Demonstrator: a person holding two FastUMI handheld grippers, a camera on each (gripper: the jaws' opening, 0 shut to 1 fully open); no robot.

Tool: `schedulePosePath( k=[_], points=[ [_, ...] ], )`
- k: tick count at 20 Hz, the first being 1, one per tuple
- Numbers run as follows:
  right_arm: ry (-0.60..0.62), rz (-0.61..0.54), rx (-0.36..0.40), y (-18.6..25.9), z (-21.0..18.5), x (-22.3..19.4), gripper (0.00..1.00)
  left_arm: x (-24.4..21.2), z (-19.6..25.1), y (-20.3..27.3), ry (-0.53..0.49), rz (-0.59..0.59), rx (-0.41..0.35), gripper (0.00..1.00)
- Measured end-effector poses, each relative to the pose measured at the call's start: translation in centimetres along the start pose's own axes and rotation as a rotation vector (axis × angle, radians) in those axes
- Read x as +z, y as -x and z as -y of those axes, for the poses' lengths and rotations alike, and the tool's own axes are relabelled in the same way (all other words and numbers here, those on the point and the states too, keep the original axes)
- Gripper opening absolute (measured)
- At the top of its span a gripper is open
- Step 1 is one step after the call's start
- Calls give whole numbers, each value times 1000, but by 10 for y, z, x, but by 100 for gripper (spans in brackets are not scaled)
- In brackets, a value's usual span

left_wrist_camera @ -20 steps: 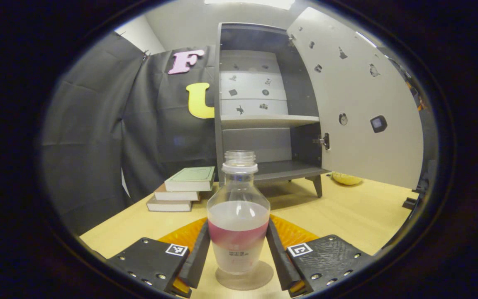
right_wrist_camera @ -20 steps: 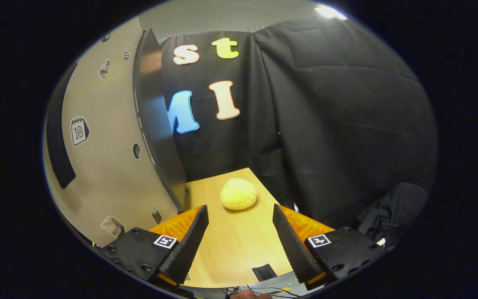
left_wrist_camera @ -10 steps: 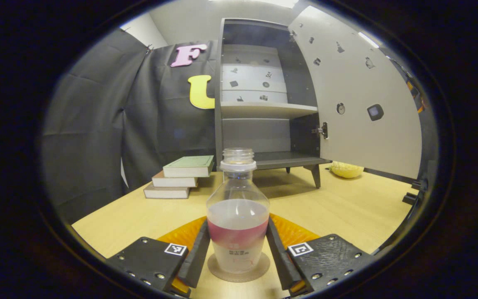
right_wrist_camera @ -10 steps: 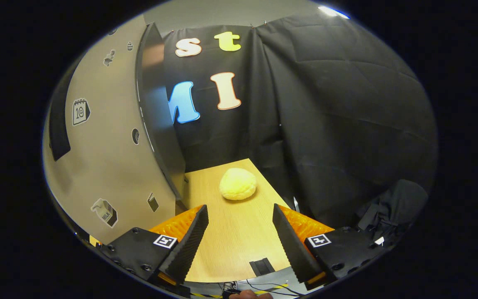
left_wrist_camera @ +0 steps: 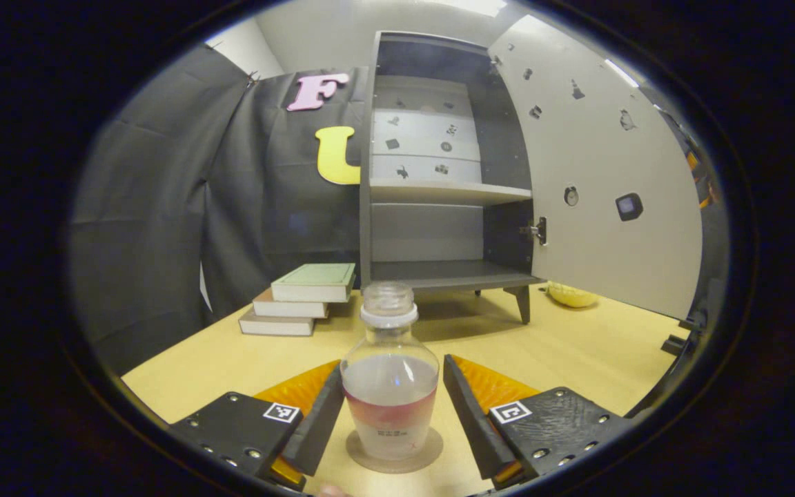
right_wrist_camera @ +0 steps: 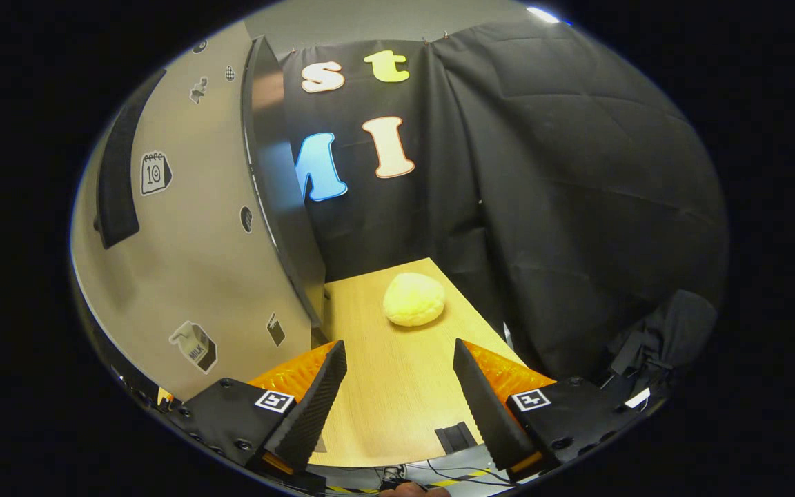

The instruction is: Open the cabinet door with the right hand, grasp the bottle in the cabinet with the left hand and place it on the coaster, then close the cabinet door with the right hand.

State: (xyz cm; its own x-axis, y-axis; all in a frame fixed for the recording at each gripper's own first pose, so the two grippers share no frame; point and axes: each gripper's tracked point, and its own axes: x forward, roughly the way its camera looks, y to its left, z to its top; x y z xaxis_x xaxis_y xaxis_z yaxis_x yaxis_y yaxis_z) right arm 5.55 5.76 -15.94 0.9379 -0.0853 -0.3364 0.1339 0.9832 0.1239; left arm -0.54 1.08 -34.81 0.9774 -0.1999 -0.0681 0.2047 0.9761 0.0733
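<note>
A clear bottle [left_wrist_camera: 389, 386] with a pink band and some liquid stands upright on a round brown coaster [left_wrist_camera: 426, 447] on the wooden table [left_wrist_camera: 577, 352]. My left gripper [left_wrist_camera: 392, 366] is open around it, with a narrow gap on each side of the bottle. Behind it the grey cabinet [left_wrist_camera: 439, 235] stands with bare shelves and its pale door [left_wrist_camera: 604, 159] swung wide to the right. In the right gripper view, my right gripper [right_wrist_camera: 399, 345] is open and holds nothing. It sits just right of the door's outer face [right_wrist_camera: 190, 262], below the dark handle [right_wrist_camera: 118, 186].
Three stacked books [left_wrist_camera: 301, 300] lie left of the cabinet. A yellow bun-like object [right_wrist_camera: 413, 299] rests on the table beyond the door, also seen under the door's edge [left_wrist_camera: 572, 295]. A small black block [right_wrist_camera: 456, 436] sits at the table's near edge.
The left gripper lowered the bottle onto the coaster, then its fingers spread off the bottle and drew back a little. The right gripper drifted slightly along the door, still open.
</note>
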Motion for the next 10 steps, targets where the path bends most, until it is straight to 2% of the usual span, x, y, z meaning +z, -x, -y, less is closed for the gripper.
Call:
schedulePosePath(
  k=[5,10],
  points=[
    [-17,31,-5,13,2,0,98,66,12,18,-29,61,-49,83],
    [-22,56,-28,37,14,5,98,144,15,54,-43,115,-39,84]
  ],
)
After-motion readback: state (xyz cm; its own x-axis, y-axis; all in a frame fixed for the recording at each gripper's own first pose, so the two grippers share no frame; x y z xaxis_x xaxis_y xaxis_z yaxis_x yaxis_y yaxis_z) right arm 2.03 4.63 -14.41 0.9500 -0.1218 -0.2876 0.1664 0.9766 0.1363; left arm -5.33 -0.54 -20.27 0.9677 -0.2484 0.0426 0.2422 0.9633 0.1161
